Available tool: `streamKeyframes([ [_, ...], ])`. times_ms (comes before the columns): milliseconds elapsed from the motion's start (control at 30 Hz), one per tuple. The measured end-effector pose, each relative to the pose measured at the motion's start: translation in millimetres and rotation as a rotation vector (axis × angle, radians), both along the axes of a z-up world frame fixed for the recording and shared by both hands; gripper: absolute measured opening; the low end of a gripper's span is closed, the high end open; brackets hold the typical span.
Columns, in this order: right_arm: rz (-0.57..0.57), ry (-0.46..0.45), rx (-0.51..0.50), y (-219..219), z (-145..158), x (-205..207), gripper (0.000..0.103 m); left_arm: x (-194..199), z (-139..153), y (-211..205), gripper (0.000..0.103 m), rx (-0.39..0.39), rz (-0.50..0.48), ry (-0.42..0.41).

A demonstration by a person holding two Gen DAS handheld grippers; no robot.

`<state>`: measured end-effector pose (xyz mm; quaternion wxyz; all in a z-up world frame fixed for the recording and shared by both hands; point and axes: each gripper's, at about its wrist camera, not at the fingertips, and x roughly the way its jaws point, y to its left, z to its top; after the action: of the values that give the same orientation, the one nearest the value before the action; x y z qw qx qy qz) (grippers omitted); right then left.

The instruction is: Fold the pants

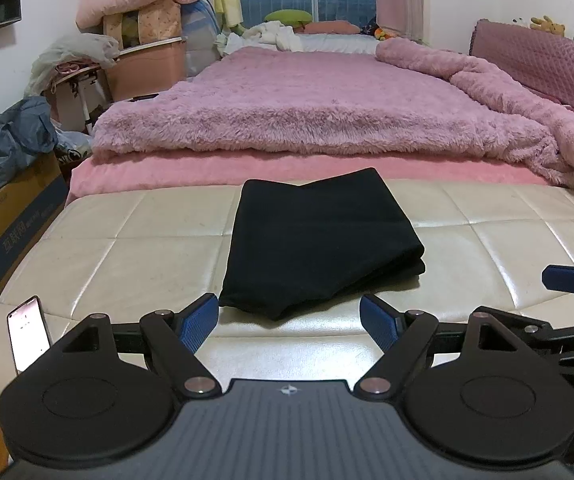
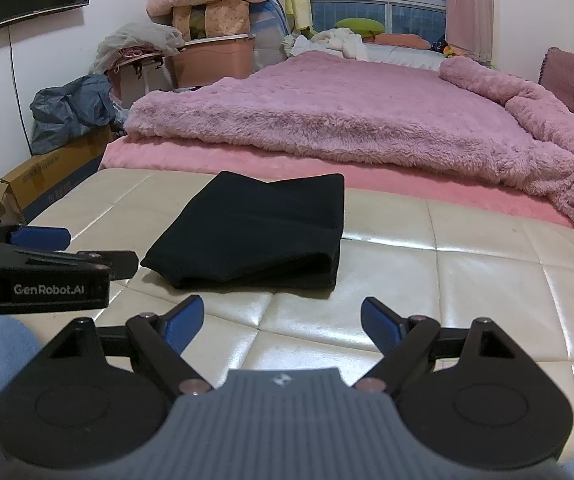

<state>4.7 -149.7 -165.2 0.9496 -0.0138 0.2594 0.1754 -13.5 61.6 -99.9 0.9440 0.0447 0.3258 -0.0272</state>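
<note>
the black pants (image 1: 319, 240) lie folded in a thick, layered stack on the cream bench (image 1: 127, 248), nearer its far edge, where the pink bed (image 1: 327, 92) begins. the fabric is so dark that its seams are hard to make out. the left gripper (image 1: 289, 322) and right gripper (image 2: 281, 322) hang just short of the stack's near edge, jaws spread wide and empty. a phone (image 1: 29, 334) stands near the bench's left edge.

Both grippers are black with blue-padded fingers (image 1: 199, 322), silver screws and ribbed grey bodies (one lettered GenRobot.AI).
</note>
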Motion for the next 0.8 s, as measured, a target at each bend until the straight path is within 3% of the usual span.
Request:
streamKeyframes([
  [800, 0.005, 0.009, 0.003, -3.2, -1.2, -1.1, 0.082, -1.0, 1.8, -2.1, 0.094, -0.003, -0.001, 0.000],
])
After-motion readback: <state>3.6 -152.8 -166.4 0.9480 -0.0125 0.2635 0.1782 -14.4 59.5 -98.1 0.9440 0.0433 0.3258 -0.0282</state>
